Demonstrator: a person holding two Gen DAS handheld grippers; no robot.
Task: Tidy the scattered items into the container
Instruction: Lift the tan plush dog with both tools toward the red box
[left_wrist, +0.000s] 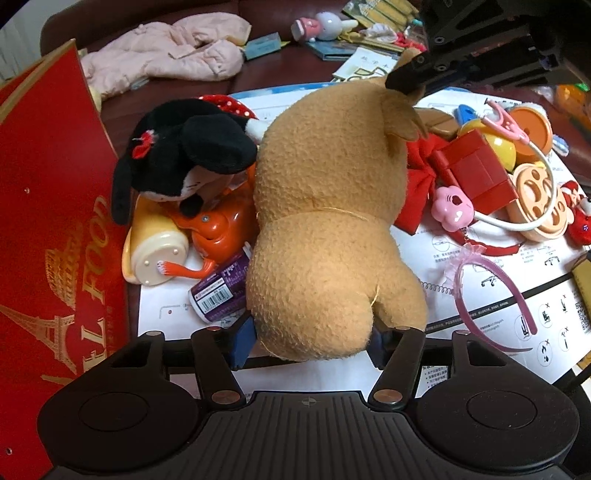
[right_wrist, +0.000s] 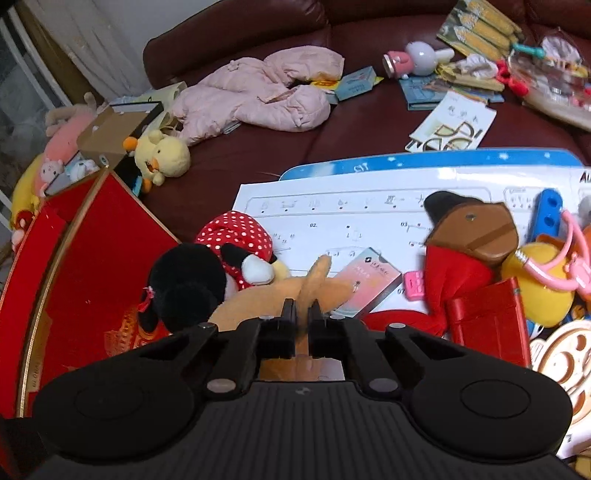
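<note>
A big tan plush toy (left_wrist: 332, 206) lies on a white instruction sheet (left_wrist: 517, 291) among scattered toys. My left gripper (left_wrist: 312, 341) is shut on its lower end, blue pads pressed into the plush. My right gripper (right_wrist: 302, 314) is shut on the plush's thin tan ear (right_wrist: 314, 280); it also shows in the left wrist view (left_wrist: 406, 79) at the top right, on that ear. A red box (left_wrist: 48, 221) stands at the left; it shows in the right wrist view (right_wrist: 99, 236) too.
A black mouse plush (left_wrist: 184, 147), orange toy (left_wrist: 218, 225), cream bottle (left_wrist: 155, 251) and purple can (left_wrist: 221, 288) lie left of the tan plush. Red block (left_wrist: 476, 170), pink headband (left_wrist: 495, 288) and round toys lie right. A pink jacket (right_wrist: 258, 92) is on the sofa.
</note>
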